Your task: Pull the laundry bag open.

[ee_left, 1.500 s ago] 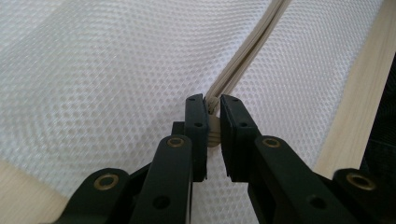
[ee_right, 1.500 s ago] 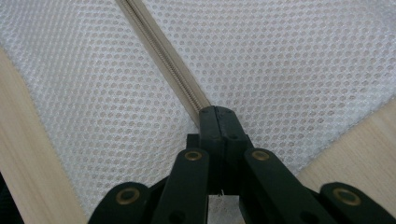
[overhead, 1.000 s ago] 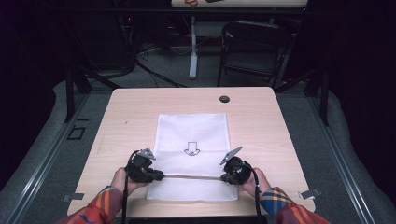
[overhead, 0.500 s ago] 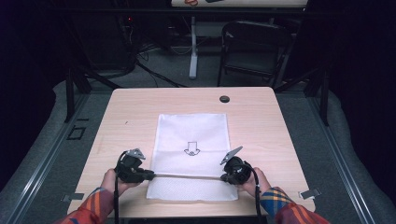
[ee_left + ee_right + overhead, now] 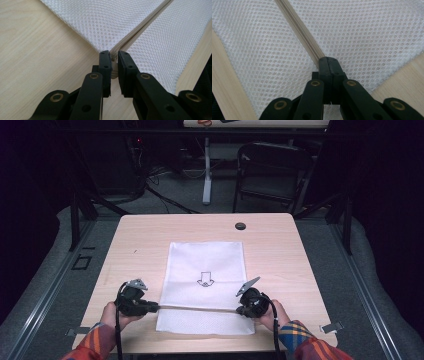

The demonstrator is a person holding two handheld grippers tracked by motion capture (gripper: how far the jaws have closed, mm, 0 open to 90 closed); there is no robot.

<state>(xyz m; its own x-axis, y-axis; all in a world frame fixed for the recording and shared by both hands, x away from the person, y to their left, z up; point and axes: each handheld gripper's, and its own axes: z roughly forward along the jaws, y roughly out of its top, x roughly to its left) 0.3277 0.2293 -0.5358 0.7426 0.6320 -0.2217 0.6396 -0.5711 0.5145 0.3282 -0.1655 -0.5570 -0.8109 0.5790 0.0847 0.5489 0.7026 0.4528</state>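
On the pale wooden counter (image 5: 150, 235) lies a flat white mesh bag (image 5: 206, 270) with a small black arrow (image 5: 205, 279) drawn in its middle. The bag sits in the middle of the counter, and its near end comes close to the near edge. A long beige zipper (image 5: 197, 308) runs across the bag near that end, from the left side to the right side.

The left gripper (image 5: 152, 308) is at the left side of the bag, toward the near left corner of the counter. It is clenched on the small pale zipper pull (image 5: 114, 71), right where the zipper ends at the edge of the mesh. In the left gripper view the two black jaws stand a little apart with the pull pinched between them.

The right gripper (image 5: 239, 310) is at the other end of the zipper, toward the near right corner. Its jaws are squeezed tight together, and they pinch the bag right at the zipper line. The zipper looks pulled straight between the two grippers.

A small round black button (image 5: 240, 226) sits near the far edge of the counter, well apart from the bag.
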